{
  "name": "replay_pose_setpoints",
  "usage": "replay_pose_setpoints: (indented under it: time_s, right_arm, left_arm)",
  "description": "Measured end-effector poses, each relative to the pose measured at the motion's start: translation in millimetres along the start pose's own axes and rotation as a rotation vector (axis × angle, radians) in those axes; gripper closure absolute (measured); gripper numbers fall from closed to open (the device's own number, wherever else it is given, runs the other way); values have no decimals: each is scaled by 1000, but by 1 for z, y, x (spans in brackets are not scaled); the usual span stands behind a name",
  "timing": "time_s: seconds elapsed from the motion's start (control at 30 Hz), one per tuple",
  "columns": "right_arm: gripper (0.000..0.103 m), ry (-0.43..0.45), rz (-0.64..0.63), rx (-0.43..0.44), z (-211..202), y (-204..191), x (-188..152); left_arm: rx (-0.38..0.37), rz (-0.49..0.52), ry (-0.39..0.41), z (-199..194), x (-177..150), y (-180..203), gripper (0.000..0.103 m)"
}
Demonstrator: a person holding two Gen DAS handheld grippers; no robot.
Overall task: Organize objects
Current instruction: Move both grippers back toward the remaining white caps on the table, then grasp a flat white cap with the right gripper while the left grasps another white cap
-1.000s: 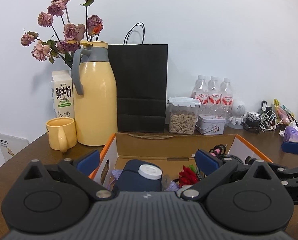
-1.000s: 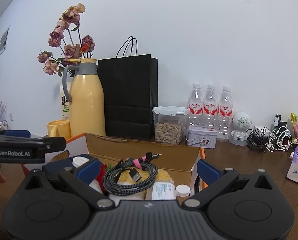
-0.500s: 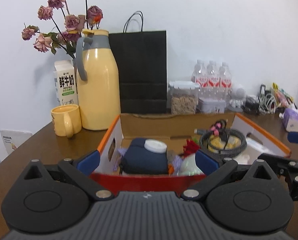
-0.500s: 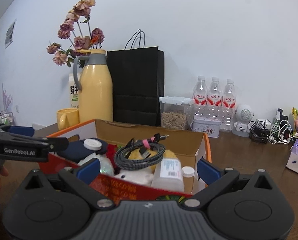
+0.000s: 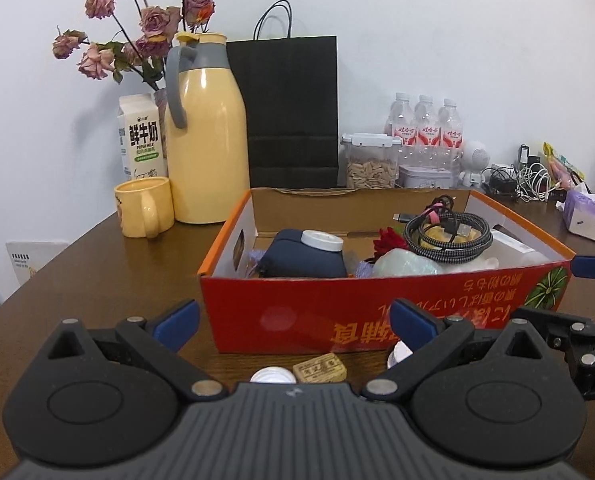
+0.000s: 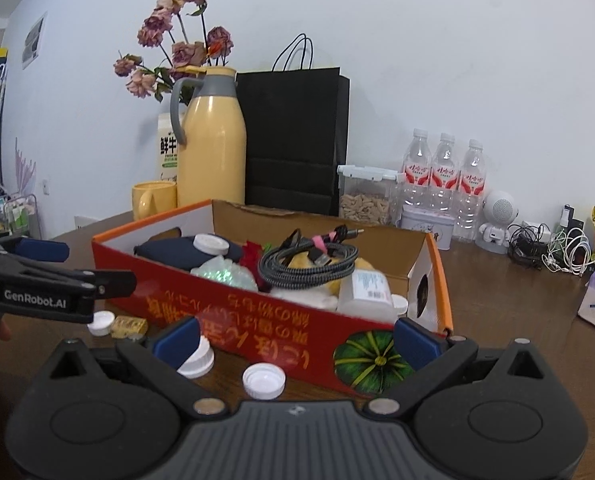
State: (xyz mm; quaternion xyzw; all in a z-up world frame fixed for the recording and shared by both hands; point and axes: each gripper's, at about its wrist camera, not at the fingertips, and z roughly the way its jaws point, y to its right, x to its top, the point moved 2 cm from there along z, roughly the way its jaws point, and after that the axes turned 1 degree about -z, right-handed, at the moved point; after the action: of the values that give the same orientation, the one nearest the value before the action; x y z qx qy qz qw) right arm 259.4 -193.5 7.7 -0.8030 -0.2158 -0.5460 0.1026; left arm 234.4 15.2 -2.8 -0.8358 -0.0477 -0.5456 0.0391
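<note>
A red and orange cardboard box (image 5: 377, 312) (image 6: 257, 316) stands on the brown table. It holds a navy pouch with a white cap (image 5: 307, 258), a coiled braided cable (image 5: 447, 236) (image 6: 309, 264), a red flower and a white bottle (image 6: 365, 290). Loose white caps (image 6: 264, 380) (image 5: 273, 376) and a small tan packet (image 5: 319, 367) (image 6: 128, 326) lie in front of the box. My left gripper (image 5: 295, 320) is open and empty before the box. My right gripper (image 6: 295, 338) is open and empty, close to the box's front wall.
Behind the box stand a yellow thermos (image 5: 205, 136), a yellow mug (image 5: 145, 207), a milk carton (image 5: 141, 140), a black paper bag (image 5: 293, 108), a seed jar (image 5: 371, 166) and water bottles (image 5: 425, 128). Cables (image 6: 553, 248) and a tissue pack (image 5: 587, 216) lie at right.
Both grippers have drawn back and risen from over the box to in front of it. The box's red front wall and the loose caps on the table now show.
</note>
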Motion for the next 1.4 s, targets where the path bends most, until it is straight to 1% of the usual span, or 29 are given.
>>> replay_pose_setpoints:
  time_s: [0.47, 0.73, 1.07, 1.4]
  right_arm:
    - [0, -55, -32, -6, -2, -15, -11]
    - [0, -75, -27, -5, -2, -18, -13]
    - [0, -103, -41, -1, 2, -21, -14]
    - [0, -106, -59, 13, 3, -26, -14]
  left_arm:
    - [18, 1, -33, -14, -16, -14, 0]
    - [33, 7, -28, -18, -19, -20, 0]
    - [28, -3, -27, -19, -19, -21, 0]
    - [22, -15, -28, -18, -20, -23, 0]
